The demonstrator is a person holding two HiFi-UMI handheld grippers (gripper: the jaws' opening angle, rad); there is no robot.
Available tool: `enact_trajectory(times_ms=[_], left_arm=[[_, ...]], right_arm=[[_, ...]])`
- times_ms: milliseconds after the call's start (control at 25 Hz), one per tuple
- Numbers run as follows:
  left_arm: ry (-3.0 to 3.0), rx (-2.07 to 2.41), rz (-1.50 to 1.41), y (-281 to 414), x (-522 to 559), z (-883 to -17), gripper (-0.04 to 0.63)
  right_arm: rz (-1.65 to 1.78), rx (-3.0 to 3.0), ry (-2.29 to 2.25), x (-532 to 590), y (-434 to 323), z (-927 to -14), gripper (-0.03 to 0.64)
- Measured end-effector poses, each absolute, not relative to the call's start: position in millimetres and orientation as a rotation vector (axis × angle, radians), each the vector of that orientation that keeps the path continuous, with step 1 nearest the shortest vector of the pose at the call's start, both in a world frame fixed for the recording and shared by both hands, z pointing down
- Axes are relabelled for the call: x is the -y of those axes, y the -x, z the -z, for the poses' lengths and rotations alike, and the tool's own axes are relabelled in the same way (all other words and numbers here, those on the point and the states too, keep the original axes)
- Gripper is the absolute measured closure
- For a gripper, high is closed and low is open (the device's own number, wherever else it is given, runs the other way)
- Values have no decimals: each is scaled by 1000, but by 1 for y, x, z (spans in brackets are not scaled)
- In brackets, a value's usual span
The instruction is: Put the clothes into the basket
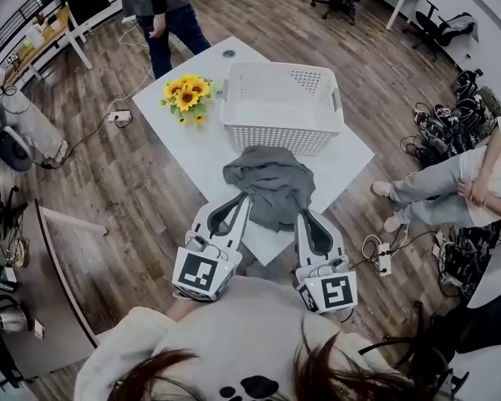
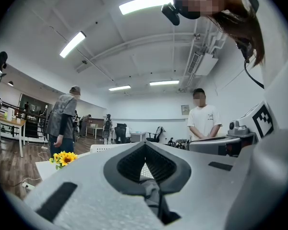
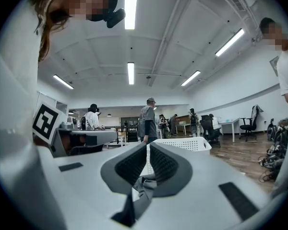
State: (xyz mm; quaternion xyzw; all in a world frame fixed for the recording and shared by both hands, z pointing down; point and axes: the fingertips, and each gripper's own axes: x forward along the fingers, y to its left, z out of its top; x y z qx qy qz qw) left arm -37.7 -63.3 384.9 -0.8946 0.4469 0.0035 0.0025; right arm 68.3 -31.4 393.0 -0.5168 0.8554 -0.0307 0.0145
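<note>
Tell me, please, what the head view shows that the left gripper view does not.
Only the head view shows the whole grey garment on the white table, with the left gripper and right gripper at its near edge. Only the left gripper view shows the ceiling lights and a fold of that garment pinched between its fingers. Both show the sunflowers and the white basket.

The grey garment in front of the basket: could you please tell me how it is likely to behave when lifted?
Probably floppy: the grey garment lies rumpled in soft folds, so it should sag between the left tongs and right tongs pinching its near edge. Likely light, since thin bunched cloth fills each grip. It may drag across the table.
</note>
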Motion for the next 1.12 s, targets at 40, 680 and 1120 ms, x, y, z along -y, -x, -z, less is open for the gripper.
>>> enact_trajectory(times_ms=[40, 680, 1120], left_arm=[[2810, -1408, -12, 36, 66, -385, 586], [2913, -1345, 162, 23, 108, -423, 584], [3057, -1255, 460, 20, 138, -510, 405]], right_arm=[[102, -2670, 1601, 35, -70, -394, 603], [184, -2702, 1643, 72, -77, -425, 601], [449, -2731, 1704, 90, -88, -499, 419]])
